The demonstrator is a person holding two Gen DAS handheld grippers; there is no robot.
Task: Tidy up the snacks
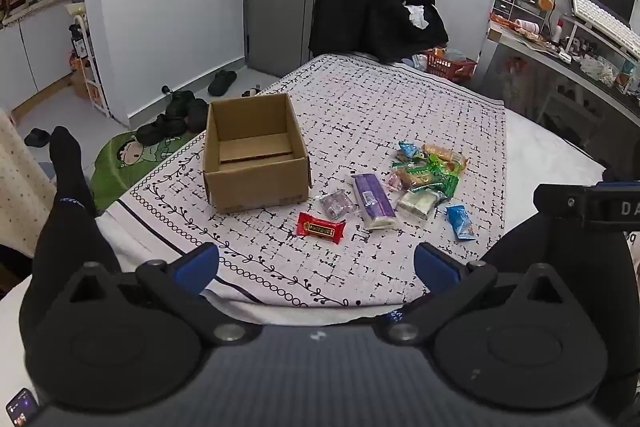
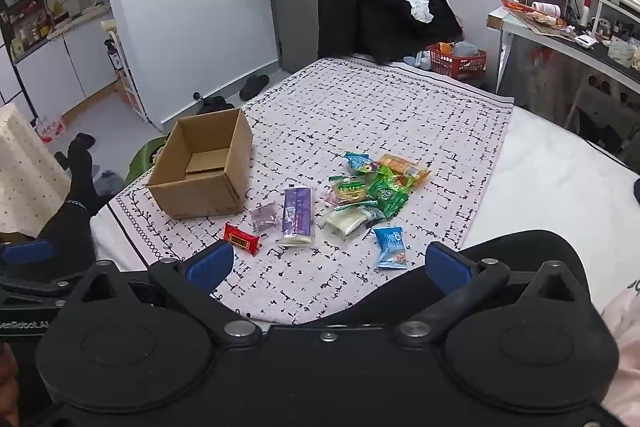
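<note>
We hold the left gripper [image 1: 316, 267] and right gripper [image 2: 328, 267] with fingers apart, empty. The snacks [image 2: 360, 195] lie heaped at 1 o'clock, the cardboard box [image 2: 204, 171] at 11. Slick, overlapping wrappers could slip or come up two together.

Black claw [image 1: 316, 267] — blue pads [image 1: 198, 267], silver screws

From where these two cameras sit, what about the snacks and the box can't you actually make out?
- Print on the red wrapper and purple packet: too small in both views.
- How many snacks are in the green pile: wrappers overlap.
- Cardboard box floor nearest us: hidden by its front wall, both views.
- Left gripper and right gripper: fingers spread, holding nothing; handles are out of frame.
</note>
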